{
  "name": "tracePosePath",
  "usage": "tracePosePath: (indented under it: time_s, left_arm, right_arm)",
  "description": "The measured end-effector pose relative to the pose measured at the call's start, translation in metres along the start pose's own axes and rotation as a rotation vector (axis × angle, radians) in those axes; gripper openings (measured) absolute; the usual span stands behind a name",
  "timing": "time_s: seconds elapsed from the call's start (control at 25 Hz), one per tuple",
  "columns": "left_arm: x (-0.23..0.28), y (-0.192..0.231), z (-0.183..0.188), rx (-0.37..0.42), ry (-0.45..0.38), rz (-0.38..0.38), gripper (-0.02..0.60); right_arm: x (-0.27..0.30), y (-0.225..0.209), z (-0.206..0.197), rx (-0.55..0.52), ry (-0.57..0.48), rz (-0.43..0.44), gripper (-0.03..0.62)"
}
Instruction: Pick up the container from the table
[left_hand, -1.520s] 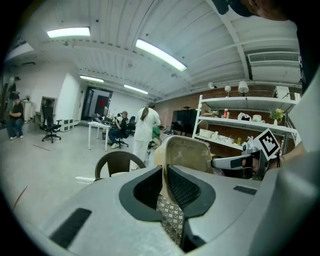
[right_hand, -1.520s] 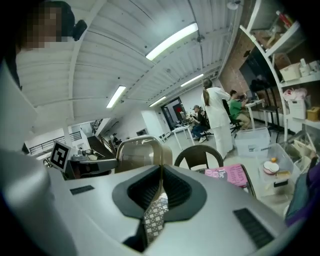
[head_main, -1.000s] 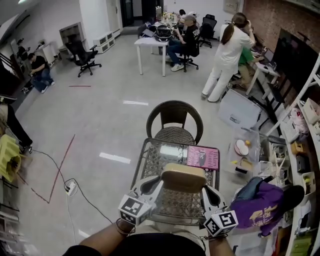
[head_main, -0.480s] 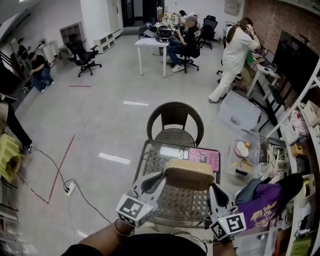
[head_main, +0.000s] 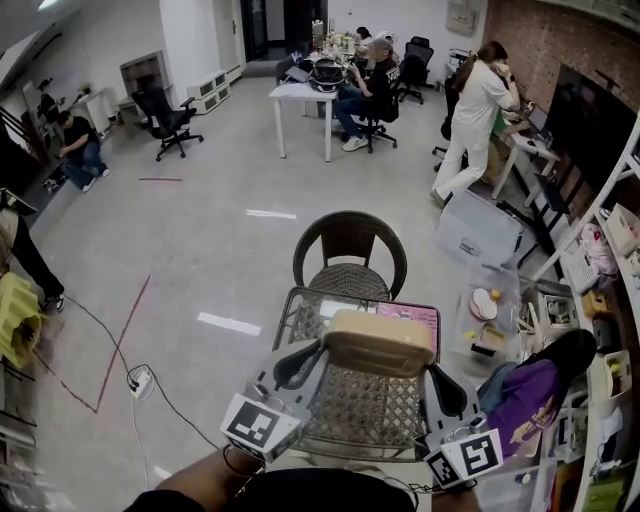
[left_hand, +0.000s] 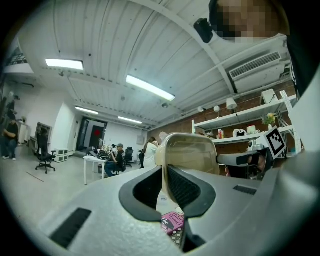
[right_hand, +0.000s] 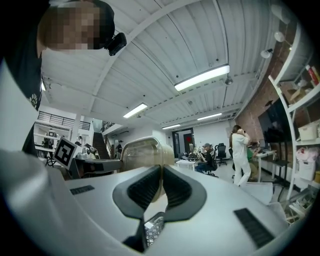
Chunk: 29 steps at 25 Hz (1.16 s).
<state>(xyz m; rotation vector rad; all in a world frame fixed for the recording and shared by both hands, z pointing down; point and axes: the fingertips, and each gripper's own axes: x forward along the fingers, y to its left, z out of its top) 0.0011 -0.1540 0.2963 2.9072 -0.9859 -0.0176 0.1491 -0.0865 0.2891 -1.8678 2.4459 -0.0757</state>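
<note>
head view: at lower centre the container (head_main: 379, 342) is hanging above the tabletop (head_main: 352, 412), between left tool (head_main: 314, 356) and right tool (head_main: 434, 378). left gripper view: jaws are clamping its rim. right gripper view: jaws are nipping the opposite edge. the lift looks under way; next calls for raising both evenly.

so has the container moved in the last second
Yes, upward. The container looks larger and now hides most of the pink book on the table; a second ago the book lay mostly uncovered beyond it.
</note>
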Motion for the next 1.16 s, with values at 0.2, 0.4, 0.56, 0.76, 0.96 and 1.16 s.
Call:
tracePosePath:
  time_s: [0.2,0.4,0.56,0.76,0.96,1.16]
  left_arm:
    - [0.0,-0.004,0.013,0.038,-0.023,0.018,0.037]
    - [0.0,-0.008,0.017,0.049,-0.033,0.042,0.037]
    - [0.001,-0.012,0.015,0.038,-0.031,0.063,0.037]
    - [0.003,-0.019,0.015,0.048,-0.023,0.095,0.037]
    - [0.005,-0.031,0.013,0.066,-0.009,0.128,0.037]
    - [0.007,-0.044,0.012,0.074,-0.004,0.155,0.037]
  right_arm:
    - [0.0,-0.003,0.011,-0.014,-0.016,0.012,0.025]
    - [0.001,-0.007,0.015,-0.015,-0.029,0.029,0.025]
    - [-0.001,-0.01,0.015,-0.019,-0.034,0.047,0.025]
    - [-0.003,-0.018,0.015,-0.01,-0.033,0.076,0.025]
    - [-0.009,-0.027,0.013,0.006,-0.036,0.106,0.025]
    - [-0.016,-0.037,0.011,0.02,-0.034,0.13,0.025]
